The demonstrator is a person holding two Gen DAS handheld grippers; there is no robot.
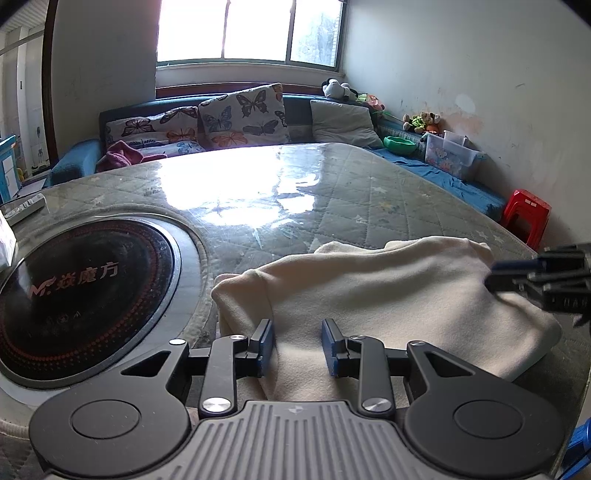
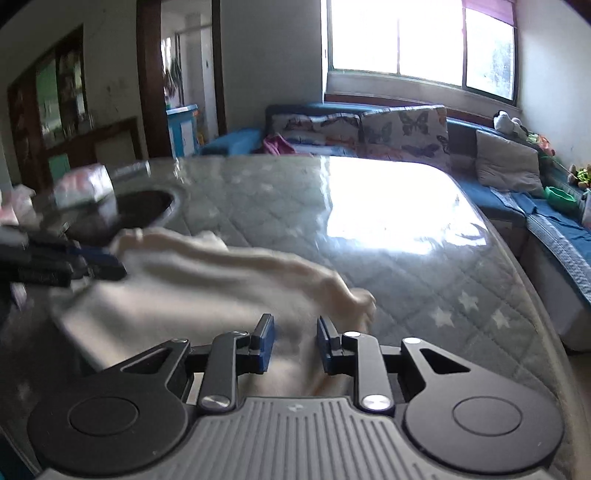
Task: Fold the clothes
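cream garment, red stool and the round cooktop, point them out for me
cream garment (image 1: 388,291), left wrist view, middle of the cloth
red stool (image 1: 526,214), left wrist view, its seat and upper legs
round cooktop (image 1: 85,291), left wrist view, dark glass centre

Both wrist views low, close over table (image 1: 332,192), facing window (image 1: 247,29); share cream garment (image 1: 369,288).

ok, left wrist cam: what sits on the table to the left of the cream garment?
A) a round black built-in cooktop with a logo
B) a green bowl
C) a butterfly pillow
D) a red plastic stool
A: in the left wrist view the round black cooktop with a printed logo is set into the table just left of the cream garment; stool, bowl and pillows are all off the table.
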